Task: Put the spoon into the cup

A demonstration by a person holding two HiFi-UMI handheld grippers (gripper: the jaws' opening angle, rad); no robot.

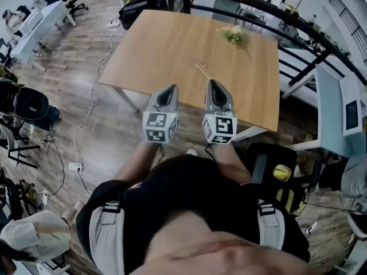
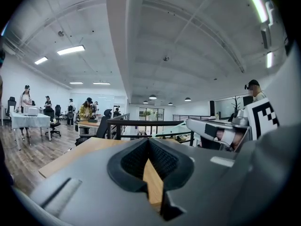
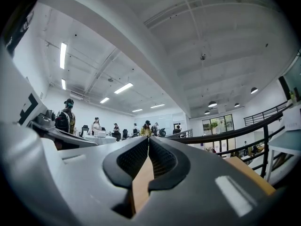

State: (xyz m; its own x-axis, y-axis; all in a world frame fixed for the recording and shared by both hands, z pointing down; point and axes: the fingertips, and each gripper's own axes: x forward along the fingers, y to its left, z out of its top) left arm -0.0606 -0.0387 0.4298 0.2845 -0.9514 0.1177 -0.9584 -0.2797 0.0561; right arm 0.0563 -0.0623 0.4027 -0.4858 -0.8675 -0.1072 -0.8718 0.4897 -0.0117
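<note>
A thin pale spoon [image 1: 202, 72] lies on the wooden table [image 1: 155, 44], just beyond the two gripper tips. I cannot make out a cup in any view. My left gripper [image 1: 170, 88] and right gripper [image 1: 211, 83] are held side by side over the table's near edge, pointing away from me. Both are shut with nothing between the jaws. In the left gripper view the left gripper [image 2: 148, 141] shows its pads meeting, and the right gripper [image 3: 148, 140] looks the same in the right gripper view. Both gripper cameras look level across the room, so neither shows the spoon.
A small bunch of pale flowers [image 1: 233, 34] lies near the table's far right corner. A dark railing [image 1: 287, 16] runs behind the table. Cables [image 1: 86, 113] trail on the wood floor at left. A black chair [image 1: 269, 165] stands at my right.
</note>
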